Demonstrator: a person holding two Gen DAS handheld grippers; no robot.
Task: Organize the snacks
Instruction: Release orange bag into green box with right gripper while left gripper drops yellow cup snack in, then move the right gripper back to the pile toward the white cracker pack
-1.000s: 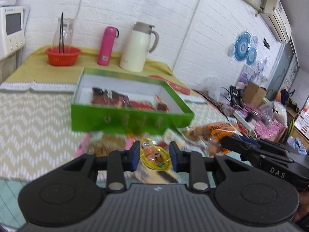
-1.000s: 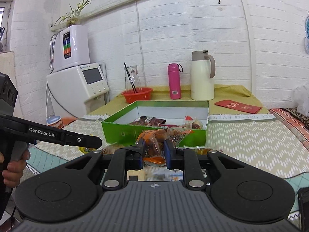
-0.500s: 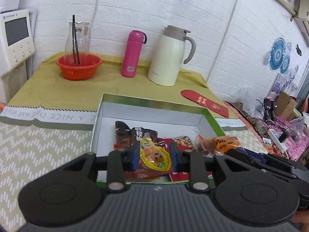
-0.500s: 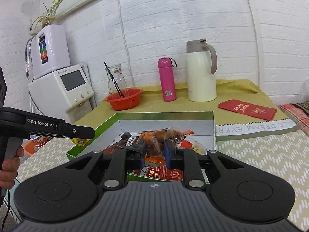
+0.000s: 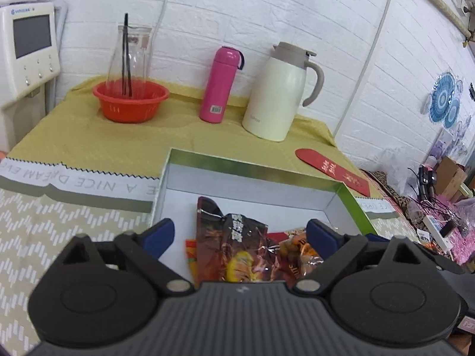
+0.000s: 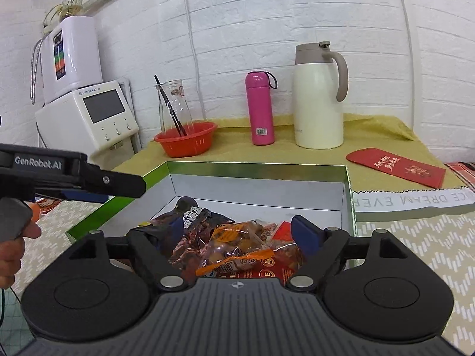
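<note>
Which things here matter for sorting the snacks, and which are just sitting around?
Job:
- green box
- dark snack packet
- orange snack bag
- left tongs and right tongs, both opening over the box

Lying about:
- red bowl
- glass carafe
- pink flask
- cream jug
- red envelope

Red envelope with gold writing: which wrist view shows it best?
The right wrist view: the red envelope lies fully visible on the yellow cloth, gold characters plain. The left wrist view shows it foreshortened, writing blurred, its lower end meeting the green box rim.
</note>
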